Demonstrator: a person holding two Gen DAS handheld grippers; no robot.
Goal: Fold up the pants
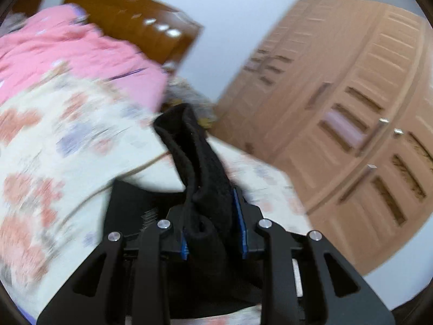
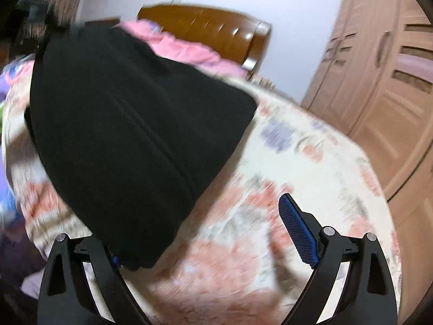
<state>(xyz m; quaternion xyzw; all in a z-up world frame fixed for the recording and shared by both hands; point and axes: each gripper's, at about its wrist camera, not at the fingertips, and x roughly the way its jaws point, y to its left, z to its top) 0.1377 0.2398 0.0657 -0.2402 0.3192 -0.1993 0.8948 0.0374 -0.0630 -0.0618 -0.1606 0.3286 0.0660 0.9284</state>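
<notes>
The black pants (image 2: 130, 124) hang raised over the floral bed sheet (image 2: 311, 168), filling the left half of the right wrist view. My left gripper (image 1: 213, 222) is shut on a bunched band of the pants (image 1: 200, 168), which rises out from between its blue pads. My right gripper (image 2: 205, 233) is open; its right blue pad (image 2: 297, 233) is bare, and the pants' lower edge drapes over its left finger. Both views are blurred by motion.
A pink quilt (image 1: 75, 51) lies bunched near the brown wooden headboard (image 1: 135, 19). A tan wardrobe with slatted doors (image 1: 351, 124) stands to the right of the bed, also in the right wrist view (image 2: 379, 75). The bed edge (image 1: 284, 189) is near it.
</notes>
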